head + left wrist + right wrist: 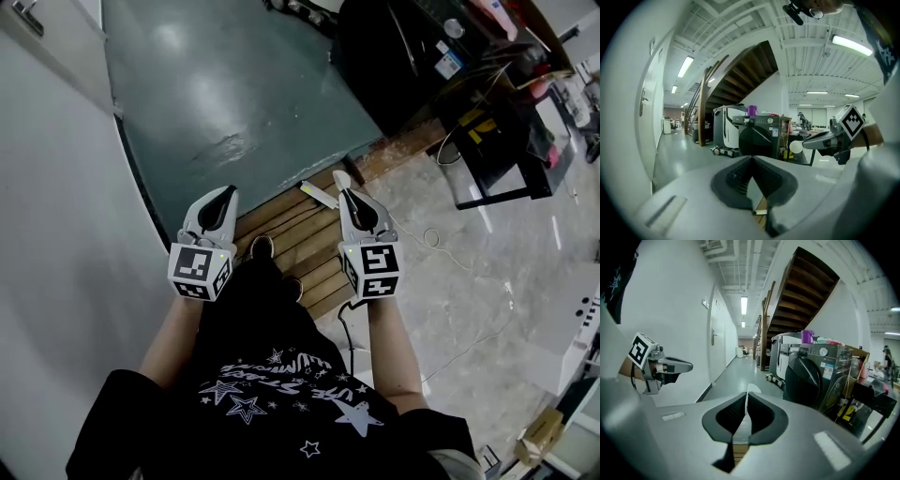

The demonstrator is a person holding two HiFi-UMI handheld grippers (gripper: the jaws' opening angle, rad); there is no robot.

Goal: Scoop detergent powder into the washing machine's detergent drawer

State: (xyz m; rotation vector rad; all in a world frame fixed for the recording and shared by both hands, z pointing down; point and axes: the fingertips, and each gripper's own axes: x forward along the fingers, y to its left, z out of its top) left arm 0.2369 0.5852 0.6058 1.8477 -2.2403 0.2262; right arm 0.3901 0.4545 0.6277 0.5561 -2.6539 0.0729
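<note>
I stand holding both grippers at waist height, pointing forward over the floor. My right gripper (346, 193) (747, 397) is shut on a white scoop (341, 177) (752, 391), whose round bowl (796, 146) sticks out past its tips. My left gripper (224, 195) (752, 160) is shut with nothing in it. The dark front-loading washing machine (398, 56) (759, 136) (813, 376) stands some steps ahead to the right. Its detergent drawer and any powder cannot be made out.
My feet are on a wooden plank platform (305, 239) with a small white strip (318, 194) lying on it. A white wall (56, 187) runs along the left, grey-green floor (234, 84) ahead. A black frame (497, 159) and a cable (441, 246) lie right. A wooden staircase (797, 296) rises behind the machines.
</note>
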